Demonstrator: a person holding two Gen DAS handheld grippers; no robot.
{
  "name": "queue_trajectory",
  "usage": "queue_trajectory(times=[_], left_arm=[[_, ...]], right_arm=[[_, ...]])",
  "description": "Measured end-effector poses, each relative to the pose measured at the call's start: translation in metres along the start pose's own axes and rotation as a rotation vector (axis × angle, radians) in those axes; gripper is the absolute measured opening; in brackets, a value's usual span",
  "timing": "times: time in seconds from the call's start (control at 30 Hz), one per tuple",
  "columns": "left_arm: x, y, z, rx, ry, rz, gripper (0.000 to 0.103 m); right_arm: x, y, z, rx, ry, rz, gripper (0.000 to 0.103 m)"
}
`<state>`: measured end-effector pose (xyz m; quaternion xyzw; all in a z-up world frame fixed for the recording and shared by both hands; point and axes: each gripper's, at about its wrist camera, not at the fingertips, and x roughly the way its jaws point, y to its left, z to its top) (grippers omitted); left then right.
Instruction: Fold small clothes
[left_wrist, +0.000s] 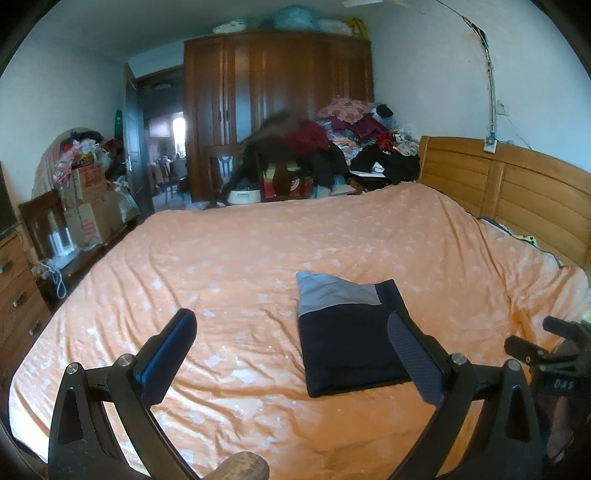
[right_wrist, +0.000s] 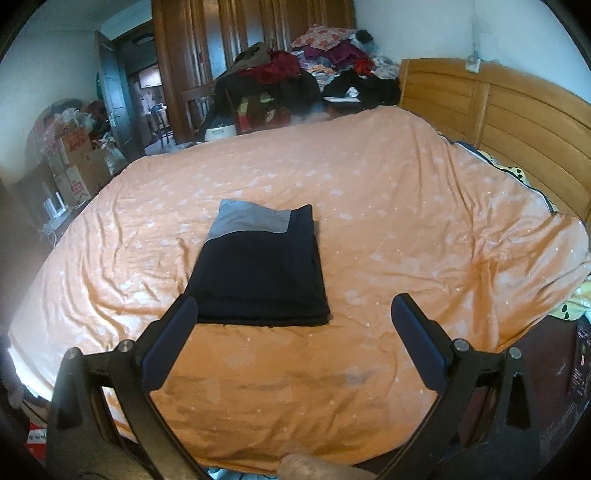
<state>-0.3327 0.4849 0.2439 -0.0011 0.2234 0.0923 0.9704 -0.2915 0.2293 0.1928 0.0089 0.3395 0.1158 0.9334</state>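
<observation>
- A dark navy garment with a grey band lay folded into a neat rectangle on the orange bedspread, which suggests its folding was finished.
- You held your left gripper above the bedspread, just beside the garment's near edge, jaws spread and empty.
- Your right gripper hovered just short of the garment's near edge, jaws likewise spread, gripping nothing.
- Around the garment the bedspread lay bare on every side; the wooden headboard stood well apart from it.
</observation>
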Motion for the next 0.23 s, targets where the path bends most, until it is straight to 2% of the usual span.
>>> queue_trajectory(times=[0.13, 0.23], left_arm=[[0.0014, -0.0046, -0.0023, 0.012, 0.008, -0.01, 0.103], [0.0008, -0.0089, -0.0041, 0.021, 0.009, -0.015, 0.103]], right_arm=[[0.0004, 0.0026, -0.0006, -0.011, -0.008, -0.019, 0.103], [-0.0005, 0.0042, 0.0002, -0.028, -0.009, -0.003, 0.103]])
